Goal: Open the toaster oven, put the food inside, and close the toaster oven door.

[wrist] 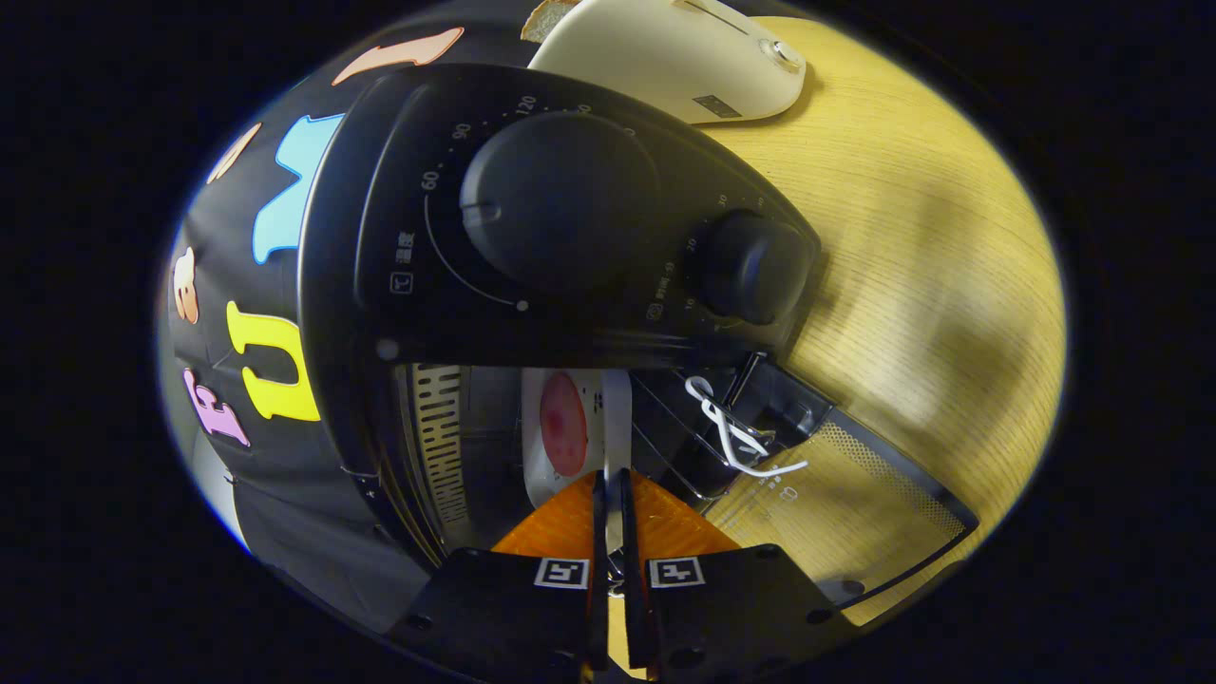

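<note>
Your hand-held gripper (613, 489) has its fingers nearly together, pinching the rim of the white plate (551, 465) of food (563, 423) just ahead, inside the toaster oven (532, 247) (door (855, 503) dropped open onto the worktop (912, 237)).

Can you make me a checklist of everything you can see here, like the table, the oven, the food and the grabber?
Surface: wooden table.
Job's things: black toaster oven, its glass door open; white plate with a red food slice at its mouth.
Clutter: cream appliance with bread beside it.
Gripper: fingers close together, pinching the plate's edge.
Cables: white cord at the door hinge.
Surroundings: black cloth wall.
</note>
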`<action>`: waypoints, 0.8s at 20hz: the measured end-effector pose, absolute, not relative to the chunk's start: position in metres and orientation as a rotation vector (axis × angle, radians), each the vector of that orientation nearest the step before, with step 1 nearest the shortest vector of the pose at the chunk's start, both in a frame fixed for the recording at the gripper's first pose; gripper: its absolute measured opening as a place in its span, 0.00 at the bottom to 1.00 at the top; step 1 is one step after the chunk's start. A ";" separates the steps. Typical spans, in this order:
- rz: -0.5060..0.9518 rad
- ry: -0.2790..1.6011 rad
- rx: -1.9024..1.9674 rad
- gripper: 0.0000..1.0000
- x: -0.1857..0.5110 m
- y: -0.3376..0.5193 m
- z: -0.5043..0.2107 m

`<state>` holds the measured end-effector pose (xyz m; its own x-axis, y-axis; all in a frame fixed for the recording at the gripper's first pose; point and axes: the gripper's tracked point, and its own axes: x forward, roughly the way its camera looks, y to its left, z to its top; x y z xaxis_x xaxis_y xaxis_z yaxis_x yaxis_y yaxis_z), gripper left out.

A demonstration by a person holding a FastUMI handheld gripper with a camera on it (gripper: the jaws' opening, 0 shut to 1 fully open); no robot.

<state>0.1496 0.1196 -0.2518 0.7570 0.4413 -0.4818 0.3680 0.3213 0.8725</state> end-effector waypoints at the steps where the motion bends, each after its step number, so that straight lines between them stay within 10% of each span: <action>1: 0.081 0.753 1.283 0.12 0.146 0.123 -0.245; 2: 0.109 0.750 1.285 0.22 0.139 0.127 -0.238; 5: 0.134 0.733 1.228 0.96 0.116 0.130 -0.223; 16: 0.159 0.669 0.907 0.97 -0.013 0.112 -0.184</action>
